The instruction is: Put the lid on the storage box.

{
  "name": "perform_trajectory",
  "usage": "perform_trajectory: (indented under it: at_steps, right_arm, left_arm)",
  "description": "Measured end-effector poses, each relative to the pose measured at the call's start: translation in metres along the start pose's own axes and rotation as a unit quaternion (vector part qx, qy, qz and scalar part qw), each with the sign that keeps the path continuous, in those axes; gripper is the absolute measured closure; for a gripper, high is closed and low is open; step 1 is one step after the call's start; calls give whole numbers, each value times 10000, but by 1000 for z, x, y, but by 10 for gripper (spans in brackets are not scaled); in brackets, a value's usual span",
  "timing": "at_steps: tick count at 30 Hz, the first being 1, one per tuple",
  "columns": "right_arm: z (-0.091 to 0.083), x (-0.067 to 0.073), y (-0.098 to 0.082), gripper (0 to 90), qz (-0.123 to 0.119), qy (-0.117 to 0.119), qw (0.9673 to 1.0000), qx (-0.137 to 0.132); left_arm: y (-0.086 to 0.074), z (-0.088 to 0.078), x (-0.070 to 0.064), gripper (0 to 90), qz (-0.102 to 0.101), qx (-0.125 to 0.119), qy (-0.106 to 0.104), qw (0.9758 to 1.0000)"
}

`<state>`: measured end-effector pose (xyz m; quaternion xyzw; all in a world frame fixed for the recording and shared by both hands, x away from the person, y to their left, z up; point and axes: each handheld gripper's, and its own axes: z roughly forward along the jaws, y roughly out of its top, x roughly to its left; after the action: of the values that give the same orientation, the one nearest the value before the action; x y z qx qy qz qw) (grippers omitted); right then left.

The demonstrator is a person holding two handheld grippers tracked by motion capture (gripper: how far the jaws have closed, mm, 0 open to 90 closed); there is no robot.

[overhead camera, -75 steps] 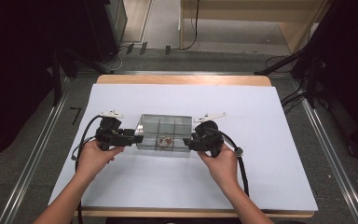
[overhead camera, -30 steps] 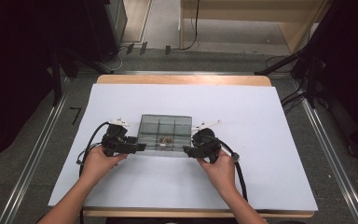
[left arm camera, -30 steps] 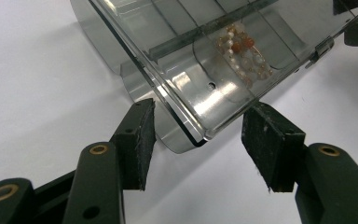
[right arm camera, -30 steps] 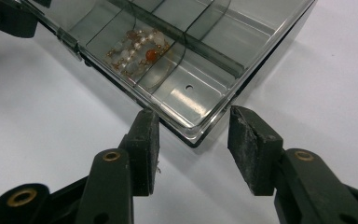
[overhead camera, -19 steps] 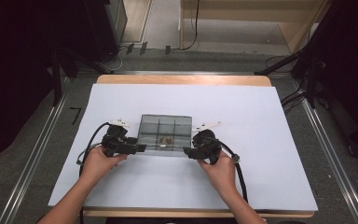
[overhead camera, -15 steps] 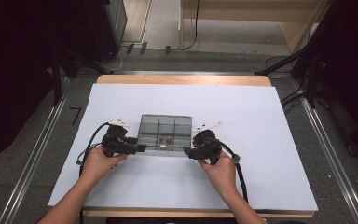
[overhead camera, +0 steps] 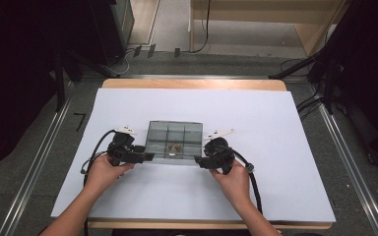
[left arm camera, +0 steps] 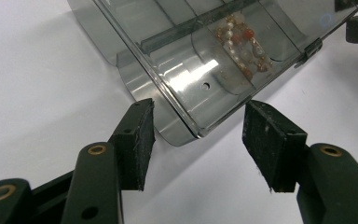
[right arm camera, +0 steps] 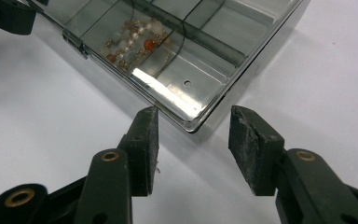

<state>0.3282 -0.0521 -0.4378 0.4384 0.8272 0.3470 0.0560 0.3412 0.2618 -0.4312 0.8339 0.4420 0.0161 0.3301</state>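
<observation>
Two grippers sat at the near corners of a smoky clear box (overhead camera: 173,140), which lay flat on the white table cover (overhead camera: 275,147), near its middle and a little toward the person. The left gripper (left arm camera: 198,140) had just been opening its jaws, and they stood apart with the box's near left corner reaching in between them, the pads not pressing on it. The right gripper (right arm camera: 193,142) was likewise spread, its jaws either side of the near right corner without touching. Any pinch from here could go badly, I judged: the corners were rounded and the plastic slick, so pads closing on them might squeeze the box away or skew it. A lift by one corner could tip it too (the small front latch (left arm camera: 310,48) looked shut, though I couldn't be sure). Inside, dividers made several compartments, and one at the front held a beaded string (right arm camera: 133,44) of pearly and orange beads.
</observation>
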Motion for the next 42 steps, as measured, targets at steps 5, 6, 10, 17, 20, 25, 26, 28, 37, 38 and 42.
perform_trajectory:
  at_steps: [5, 6, 10, 17, 20, 25, 26, 28, 37, 38, 42]
  right_arm:
    - [-1, 0, 0, 538, 16, 16, 10000, -13]
    - [-2, 0, 0, 537, 13, 23, 10000, -18]
    - [-5, -1, 0, 529, 12, 51, 10000, -42]
    - [-11, 0, 0, 526, 18, 96, 9999, -96]
    - [-14, 0, 0, 526, 25, 95, 9999, -126]
    - [-19, -4, 2, 525, 63, 79, 9998, -178]
    - [-20, -6, 2, 525, 41, 67, 9998, -191]
    - [-23, -9, 2, 523, 65, 51, 9997, -225]
    - [-32, -25, 3, 504, 93, -81, 9994, -319]
    - [-33, -27, 3, 503, 95, -102, 9994, -332]
    - [-38, -37, 3, 501, 138, -167, 9990, -402]
  left_arm:
    - [0, -1, 0, 446, -5, 4, 5, 10000]
    - [0, -1, 0, 446, -13, 12, 2, 10000]
    - [-1, -4, -1, 445, -12, -4, -22, 10000]
    - [0, -8, -4, 442, 48, 44, -5, 10000]
    - [1, -10, -5, 443, 55, 29, 9, 10000]
    - [2, -15, -4, 440, 72, -1, 26, 10000]
    - [3, -16, -3, 440, 65, -7, 31, 10000]
    - [4, -19, -2, 433, 32, 1, 66, 10000]
    - [6, -32, 9, 417, -102, -98, 159, 9998]
    - [5, -33, 10, 415, -125, -109, 163, 9997]
    - [5, -34, 16, 412, -167, -65, 210, 9996]
